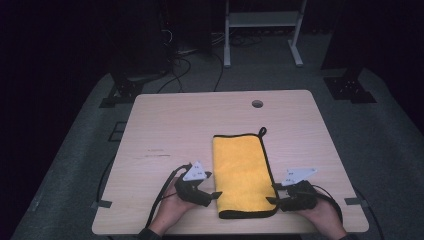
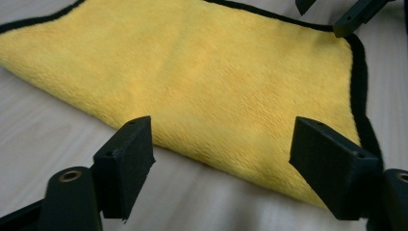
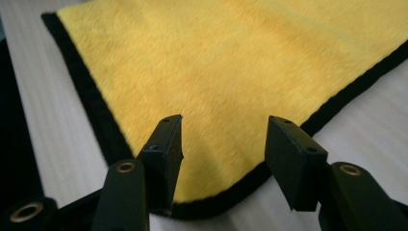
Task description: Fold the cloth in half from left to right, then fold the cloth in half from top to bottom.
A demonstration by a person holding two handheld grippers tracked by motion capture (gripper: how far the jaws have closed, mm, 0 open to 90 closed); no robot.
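A folded yellow towel (image 1: 242, 172) with black piping lies flat on the near half of a pale wooden desk (image 1: 165, 125), slightly right of centre. Its long axis runs from the person's edge toward the far side, and a small black hanging loop (image 1: 261, 131) points away from the person at the far right corner.

The left gripper (image 1: 214, 196) sits just beside the towel's left edge near the near corner, aimed across at the cloth. Seen in the left gripper view, its jaws stand wide apart with nothing between the pads, the towel's folded edge lying on the desk just ahead of them.

The right gripper (image 1: 272, 194) is at the opposite side, its tips at the towel's right piped edge. In the right gripper view its jaws are partly apart above the near corner of the cloth. They do not appear to pinch it, though the blur there makes contact hard to judge.

Each gripper is held in a hand at the desk's near edge, and a round cable hole (image 1: 257, 104) sits near the far edge.
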